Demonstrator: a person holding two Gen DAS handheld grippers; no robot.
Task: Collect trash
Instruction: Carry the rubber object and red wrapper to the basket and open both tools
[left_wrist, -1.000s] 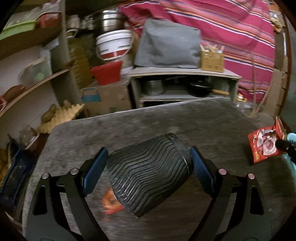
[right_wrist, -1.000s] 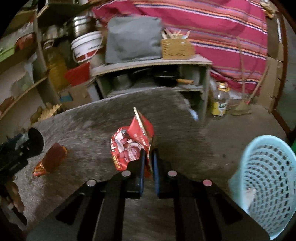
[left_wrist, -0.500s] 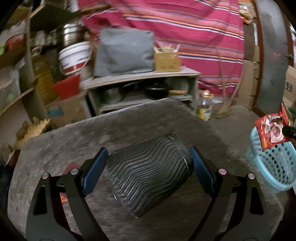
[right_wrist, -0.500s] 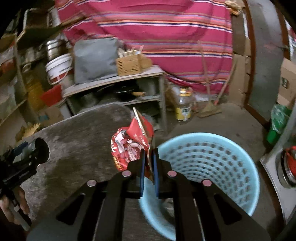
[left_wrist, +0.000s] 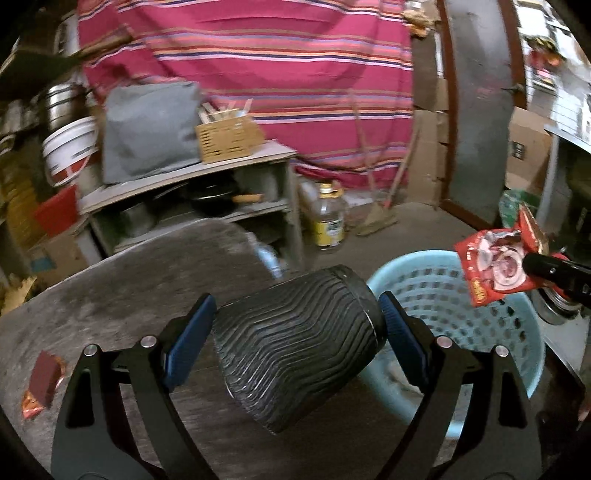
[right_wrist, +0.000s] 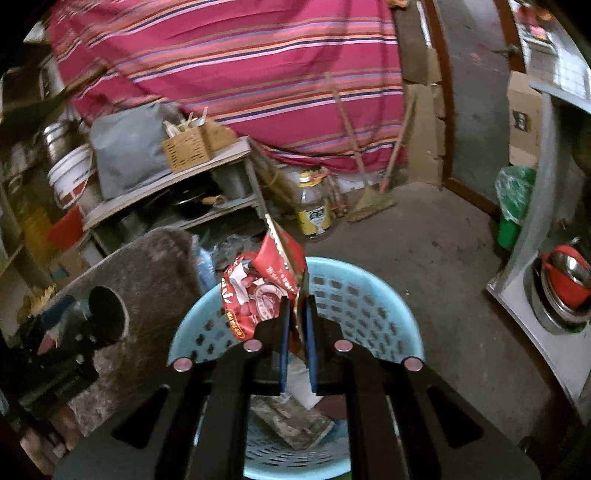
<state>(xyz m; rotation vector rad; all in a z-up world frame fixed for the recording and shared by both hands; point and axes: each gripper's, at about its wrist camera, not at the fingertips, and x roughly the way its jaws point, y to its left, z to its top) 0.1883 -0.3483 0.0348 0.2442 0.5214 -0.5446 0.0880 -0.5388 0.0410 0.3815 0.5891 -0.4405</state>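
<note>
My left gripper (left_wrist: 295, 297) is shut on a black ribbed cup (left_wrist: 295, 343), which lies sideways between the blue pads above the right end of the grey table (left_wrist: 129, 295). A light blue basket (left_wrist: 436, 291) stands on the floor just right of the table. My right gripper (right_wrist: 296, 306) is shut on a crumpled red snack wrapper (right_wrist: 258, 291) and hangs over the basket (right_wrist: 369, 306). In the left wrist view that wrapper (left_wrist: 495, 266) sits above the basket's far rim. The cup's open mouth (right_wrist: 107, 314) shows at the left of the right wrist view. A small dark red wrapper (left_wrist: 42, 384) lies on the table.
Paper scraps (right_wrist: 295, 413) lie in the basket. Behind the table stand a low shelf unit (left_wrist: 192, 177), a bottle of yellow liquid (left_wrist: 327, 221) and a broom (left_wrist: 376, 218). A green bag (right_wrist: 515, 199) and metal bowls (right_wrist: 561, 284) are at the right.
Both grippers swung right, from above the table to the blue basket. The red wrapper now hangs over the basket. The cup is still held in the left gripper.
</note>
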